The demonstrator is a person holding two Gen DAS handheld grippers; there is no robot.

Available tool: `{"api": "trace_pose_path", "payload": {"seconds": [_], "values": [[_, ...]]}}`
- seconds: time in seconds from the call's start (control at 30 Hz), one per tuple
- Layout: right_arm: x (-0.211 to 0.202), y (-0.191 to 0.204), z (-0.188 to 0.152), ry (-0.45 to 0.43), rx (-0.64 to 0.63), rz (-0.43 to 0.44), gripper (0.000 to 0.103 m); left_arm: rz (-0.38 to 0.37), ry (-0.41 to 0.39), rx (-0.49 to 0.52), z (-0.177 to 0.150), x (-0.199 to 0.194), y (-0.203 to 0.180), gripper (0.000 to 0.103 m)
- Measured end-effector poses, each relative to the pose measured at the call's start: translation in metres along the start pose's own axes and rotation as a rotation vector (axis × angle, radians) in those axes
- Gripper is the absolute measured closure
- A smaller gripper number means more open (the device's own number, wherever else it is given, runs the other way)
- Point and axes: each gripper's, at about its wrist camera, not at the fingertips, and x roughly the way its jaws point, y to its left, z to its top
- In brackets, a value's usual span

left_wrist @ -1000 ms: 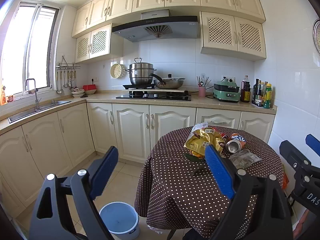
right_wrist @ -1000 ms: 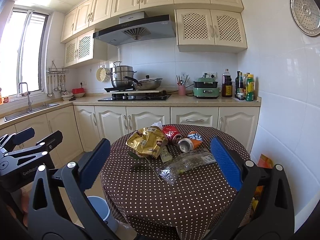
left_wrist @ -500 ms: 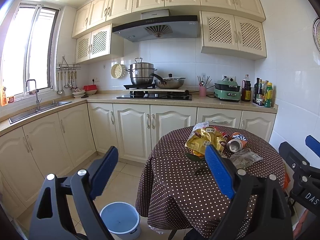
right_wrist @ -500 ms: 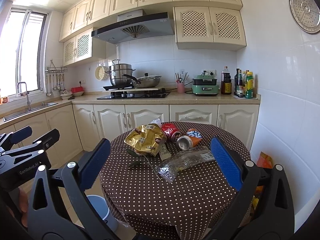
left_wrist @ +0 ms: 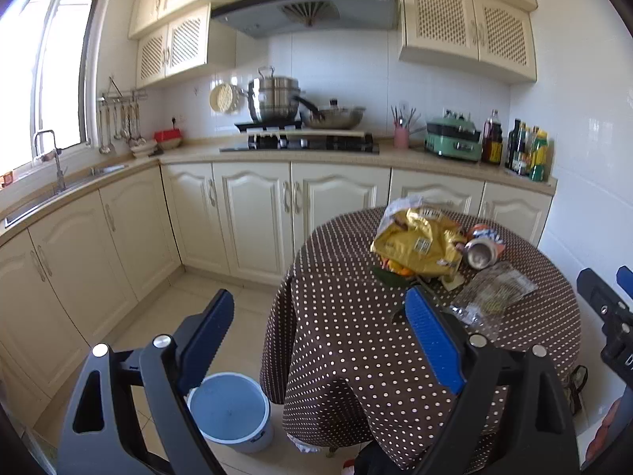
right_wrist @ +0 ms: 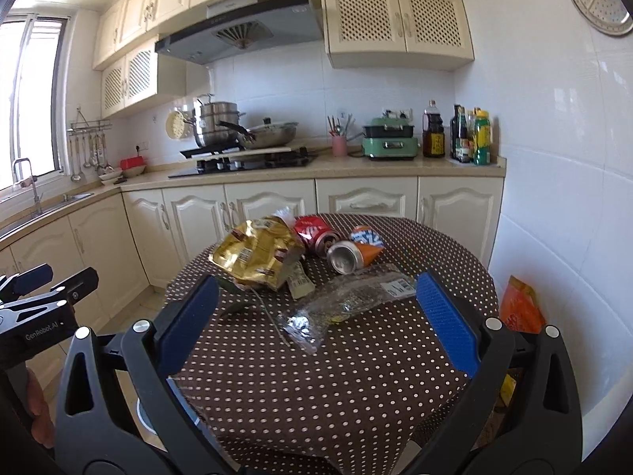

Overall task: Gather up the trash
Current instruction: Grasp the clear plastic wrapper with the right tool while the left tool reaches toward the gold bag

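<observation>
Both tools are spread wide and hold nothing: the left gripper [left_wrist: 316, 328] hangs low in frame over the pale bin [left_wrist: 229, 409], the right gripper [right_wrist: 316, 312] before the dotted table [right_wrist: 356, 376]. Mid-frame lie a clear wrapper [right_wrist: 348, 297], gold bag [right_wrist: 257, 253] and cans [right_wrist: 350, 255].

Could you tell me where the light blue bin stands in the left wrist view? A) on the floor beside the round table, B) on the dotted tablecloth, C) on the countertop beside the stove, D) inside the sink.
A: the light blue bin sits on the tiled floor just left of the round table, below its hanging dotted cloth.
</observation>
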Motion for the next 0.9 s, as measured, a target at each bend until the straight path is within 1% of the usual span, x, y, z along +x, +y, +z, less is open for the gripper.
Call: {"api": "trace_pose_path", "payload": {"seconds": [0.13,0.23,0.4,0.47,0.57,0.63,0.73,0.77,0.8,0.83,0.87,0.9], "values": [[0.038,-0.018,-0.008,0.071,0.036,-0.035,0.005,-0.069,0.113,-0.012,-0.002,0.046,-0.008,0.016],[0.067,-0.033,-0.016,0.133,0.076,-0.058,0.005,-0.092,0.156,-0.010,0.001,0.077,-0.019,0.016],[0.115,-0.053,-0.024,0.225,0.166,-0.048,0.005,-0.143,0.207,-0.025,0.010,0.118,-0.034,0.016],[0.131,-0.059,-0.025,0.247,0.206,-0.035,0.005,-0.150,0.218,-0.042,0.014,0.129,-0.035,0.016],[0.158,-0.067,-0.026,0.309,0.278,-0.037,0.005,-0.158,0.234,-0.076,0.019,0.148,-0.033,0.016],[0.174,-0.067,-0.027,0.362,0.286,-0.050,0.005,-0.148,0.243,-0.091,0.024,0.161,-0.029,0.016],[0.190,-0.063,-0.027,0.417,0.273,-0.026,0.005,-0.145,0.257,-0.123,0.029,0.177,-0.021,0.016],[0.193,-0.061,-0.026,0.423,0.268,-0.024,0.012,-0.147,0.261,-0.130,0.030,0.181,-0.018,0.016],[0.195,-0.061,-0.027,0.434,0.266,-0.024,0.021,-0.151,0.269,-0.143,0.031,0.186,-0.014,0.016],[0.198,-0.063,-0.027,0.440,0.275,-0.014,0.052,-0.155,0.273,-0.153,0.032,0.189,-0.012,0.016],[0.198,-0.066,-0.029,0.445,0.291,-0.009,0.071,-0.163,0.275,-0.160,0.034,0.192,-0.011,0.016],[0.200,-0.067,-0.029,0.443,0.300,-0.003,0.072,-0.175,0.275,-0.167,0.035,0.195,-0.010,0.016]]}}
